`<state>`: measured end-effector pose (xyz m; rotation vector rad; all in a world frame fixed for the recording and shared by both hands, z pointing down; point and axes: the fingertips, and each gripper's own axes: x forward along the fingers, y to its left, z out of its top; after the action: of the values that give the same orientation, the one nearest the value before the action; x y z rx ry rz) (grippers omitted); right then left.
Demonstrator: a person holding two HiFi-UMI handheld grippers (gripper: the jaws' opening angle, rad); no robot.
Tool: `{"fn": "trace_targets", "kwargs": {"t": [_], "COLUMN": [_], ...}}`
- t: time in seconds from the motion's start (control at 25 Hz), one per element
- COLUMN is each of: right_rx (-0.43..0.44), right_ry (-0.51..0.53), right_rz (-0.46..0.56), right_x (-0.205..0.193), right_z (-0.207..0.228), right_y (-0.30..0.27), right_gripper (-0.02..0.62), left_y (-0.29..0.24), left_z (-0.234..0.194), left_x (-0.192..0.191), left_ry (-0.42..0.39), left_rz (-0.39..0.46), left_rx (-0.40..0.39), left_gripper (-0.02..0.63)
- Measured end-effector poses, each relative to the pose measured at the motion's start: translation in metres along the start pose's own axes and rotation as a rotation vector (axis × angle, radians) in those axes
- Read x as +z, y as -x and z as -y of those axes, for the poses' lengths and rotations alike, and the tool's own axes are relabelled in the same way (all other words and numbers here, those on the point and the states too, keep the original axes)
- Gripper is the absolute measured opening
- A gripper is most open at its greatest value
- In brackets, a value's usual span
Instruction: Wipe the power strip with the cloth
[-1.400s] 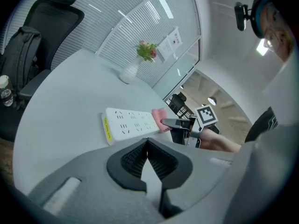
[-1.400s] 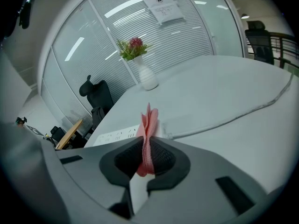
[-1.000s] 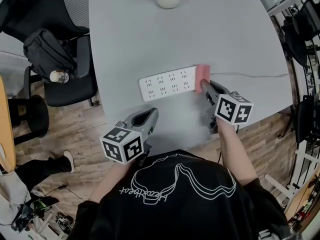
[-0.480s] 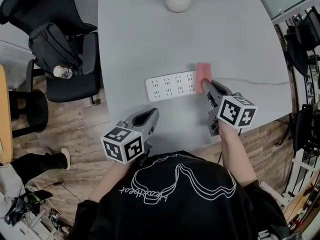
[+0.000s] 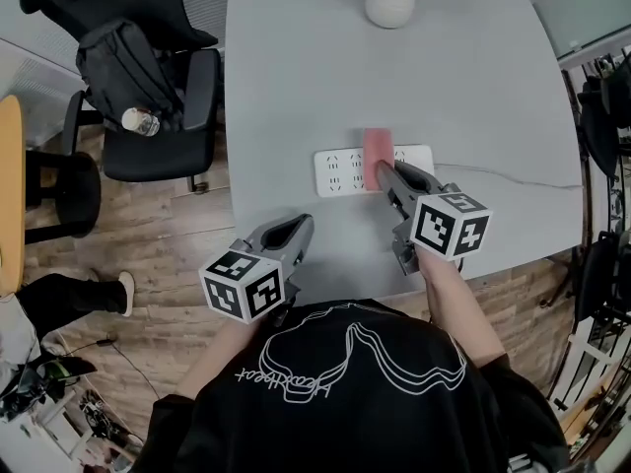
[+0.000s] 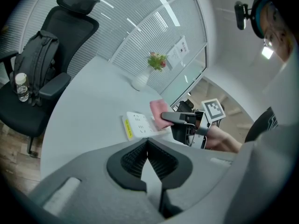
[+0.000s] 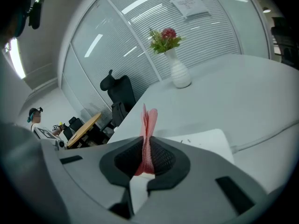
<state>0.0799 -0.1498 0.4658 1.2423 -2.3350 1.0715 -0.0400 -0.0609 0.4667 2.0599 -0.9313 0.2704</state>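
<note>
At the far left of the head view an office chair (image 5: 192, 97) stands on the wood floor beside the worktop (image 5: 296, 57), with one black backpack (image 5: 123, 62) on its seat and one water bottle (image 5: 141, 121) in the pack's side pocket. The left gripper (image 5: 288, 233) hangs over the near edge of the worktop, well apart from the strip. In its own view its jaws are together with nothing between them.

To the right lies the single power strip (image 5: 340, 170): long, white and flat on the grey top, with two rows of socket holes. The one cloth (image 5: 377, 149), a pink folded pad, lies across the strip towards its right end. The right gripper (image 5: 386, 172) has its jaws clamped on the cloth's near edge. A thin white cable (image 5: 513, 175) runs from the strip's right end towards the worktop's edge. One white vase (image 5: 390, 4) stands at the far side.

The left gripper view alone shows a yellow label (image 6: 127, 129) on the strip's left end face, which the head view does not show. The right gripper view shows the cloth (image 7: 148, 122) edge-on as thin pink layers pinched upright between the dark ribbed pads, with the strip (image 7: 205, 141) just behind. It also shows the red flowers (image 7: 164, 37) in the vase, which the head view cuts off.
</note>
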Motion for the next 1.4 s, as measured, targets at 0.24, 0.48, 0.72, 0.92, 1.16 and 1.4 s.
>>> {"fn": "trace_targets", "kwargs": {"t": [0.24,0.48,0.72,0.92,1.16,1.4], "right_rx": [0.063,0.106,0.125,0.119,0.097,0.084], "right_ry": [0.03,0.029,0.04,0.052,0.071,0.081], "right_rz": [-0.053,-0.095,-0.115,-0.123,-0.126,-0.126], "right_x": [-0.015,-0.032,-0.038,-0.04,-0.041,-0.042], "right_z": [-0.031,-0.051,-0.06,-0.061,-0.059,-0.058], "right_y": [-0.023,-0.04,-0.051,-0.052,-0.055,-0.053], "right_gripper": [0.039,0.04,0.04,0.038,0.039,0.038], "left_y": [0.007,0.014,0.019,0.02,0.018,0.019], "left_z": [-0.011,-0.021,-0.028,-0.03,-0.032,-0.03], "left_x": [-0.003,-0.007,-0.011,-0.012,-0.013,-0.013], "left_ry": [0.021,0.036,0.05,0.055,0.055,0.058], "left_rz": [0.013,0.016,0.013,0.014,0.012,0.014], "left_rx": [0.01,0.024,0.036,0.038,0.032,0.025], "left_gripper": [0.012,0.012,0.012,0.012,0.012,0.012]}}
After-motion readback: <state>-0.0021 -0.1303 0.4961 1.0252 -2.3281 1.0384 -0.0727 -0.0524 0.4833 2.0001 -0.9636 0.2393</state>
